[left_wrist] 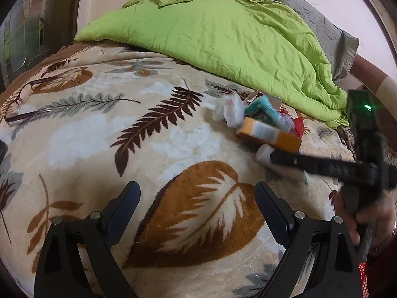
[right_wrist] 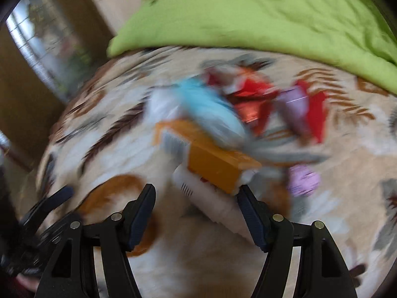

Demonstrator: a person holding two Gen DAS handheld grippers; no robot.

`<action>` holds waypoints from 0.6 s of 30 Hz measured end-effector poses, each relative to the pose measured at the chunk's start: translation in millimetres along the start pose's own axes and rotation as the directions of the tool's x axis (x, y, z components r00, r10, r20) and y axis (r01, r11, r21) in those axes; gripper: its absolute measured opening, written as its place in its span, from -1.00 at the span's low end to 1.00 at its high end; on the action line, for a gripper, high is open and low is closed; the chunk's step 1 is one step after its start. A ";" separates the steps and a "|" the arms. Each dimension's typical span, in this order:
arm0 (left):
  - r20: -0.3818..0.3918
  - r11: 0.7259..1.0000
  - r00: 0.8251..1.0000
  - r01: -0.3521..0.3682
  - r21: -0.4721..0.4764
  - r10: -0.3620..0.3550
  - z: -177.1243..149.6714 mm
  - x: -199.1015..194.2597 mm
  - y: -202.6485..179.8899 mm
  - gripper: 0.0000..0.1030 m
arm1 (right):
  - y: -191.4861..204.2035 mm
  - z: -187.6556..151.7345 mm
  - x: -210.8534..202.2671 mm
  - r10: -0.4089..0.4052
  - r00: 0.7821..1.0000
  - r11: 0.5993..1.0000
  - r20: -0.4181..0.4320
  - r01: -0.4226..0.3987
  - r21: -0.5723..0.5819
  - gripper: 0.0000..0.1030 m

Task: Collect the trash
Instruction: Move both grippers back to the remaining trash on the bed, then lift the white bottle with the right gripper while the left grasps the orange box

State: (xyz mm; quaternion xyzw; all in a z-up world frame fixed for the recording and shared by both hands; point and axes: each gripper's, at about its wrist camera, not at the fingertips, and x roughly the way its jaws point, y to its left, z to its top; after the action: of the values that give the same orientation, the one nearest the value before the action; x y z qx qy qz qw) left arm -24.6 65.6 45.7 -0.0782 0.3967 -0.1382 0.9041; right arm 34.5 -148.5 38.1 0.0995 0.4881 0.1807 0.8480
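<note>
Several bits of trash sit bunched together on the bed's leaf-patterned blanket [left_wrist: 173, 149], close to the edge of a rumpled lime-green duvet [left_wrist: 223, 37]. Nearest the claws is an orange carton [left_wrist: 270, 135] with a pale printed label, lying on its side. A teal packet [left_wrist: 263, 110] leans over its far edge, and a crumpled white tissue [left_wrist: 229, 111] sits just to the left of that. Scraps of red wrapper [left_wrist: 299, 124] poke out behind the carton. From the right wrist camera the heap is badly blurred, though a purple wrapper [right_wrist: 296, 106] among the red and a small lilac wad [right_wrist: 304, 180] to the carton's right can be made out. A white bottle-like piece [right_wrist: 211, 196] lies right against the carton's near side.

The right claw [right_wrist: 196, 211] has its fingers spread apart, with that white piece lying between the tips and the carton's corner just past the right finger; nothing is gripped. From the left camera, a hand [left_wrist: 364, 221] holds this tool low over the blanket beside the pile.

The left claw [left_wrist: 197, 206] hangs wide open over a large brown leaf motif, well short of the trash and empty. A pair of glasses [left_wrist: 27, 99] rests on the blanket at the far left, well apart from everything else.
</note>
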 end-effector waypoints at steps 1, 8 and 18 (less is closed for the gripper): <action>-0.003 1.000 1.000 -0.002 -0.004 0.002 0.1 0.6 0.3 0.79 | 6.4 -2.5 0.6 0.006 1.000 1.000 -0.005 -0.006 -0.013 0.41; -0.007 1.000 1.000 0.002 -0.026 -0.002 0.3 0.9 4.5 0.79 | 11.9 1.6 23.0 -0.084 0.996 0.994 -0.029 0.082 -0.068 0.29; -0.013 0.999 1.000 0.001 -0.039 -0.001 0.6 2.0 7.2 0.79 | 36.5 -40.3 5.1 -0.039 0.999 0.997 -0.029 0.037 -0.072 -0.26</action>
State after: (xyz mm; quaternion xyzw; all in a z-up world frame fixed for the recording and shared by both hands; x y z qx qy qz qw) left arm -21.5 71.8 42.9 -0.0951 0.4051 -0.1313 0.8998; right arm -5.6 -113.3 26.4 0.0570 0.4959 0.1833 0.8469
